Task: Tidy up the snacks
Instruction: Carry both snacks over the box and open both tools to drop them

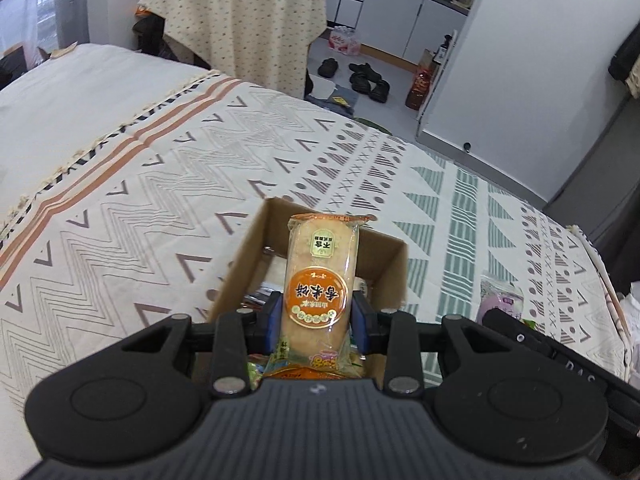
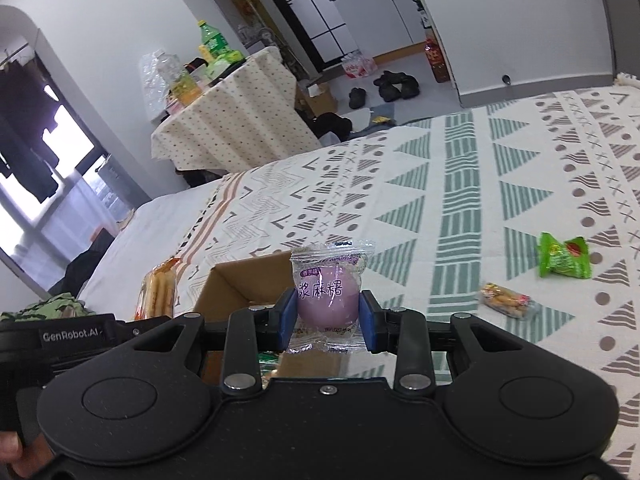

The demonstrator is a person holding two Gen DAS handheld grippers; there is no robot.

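Observation:
My left gripper (image 1: 318, 316) is shut on a rice cracker packet (image 1: 320, 276) with an orange label, held upright over an open cardboard box (image 1: 390, 276) that holds several snack packets. My right gripper (image 2: 328, 314) is shut on a clear packet with a purple mochi ball (image 2: 327, 300), held just above the near edge of the same box (image 2: 228, 292). The cracker packet (image 2: 158, 292) and left gripper show at the left of the right wrist view. The mochi packet (image 1: 502, 296) shows at the right of the left wrist view.
The box stands on a bed with a patterned cover (image 1: 160, 184). A green snack packet (image 2: 564, 256) and a small clear packet of yellow snacks (image 2: 508, 300) lie on the cover to the right. A cloth-covered table (image 1: 244, 20) and shoes (image 1: 364, 76) stand beyond the bed.

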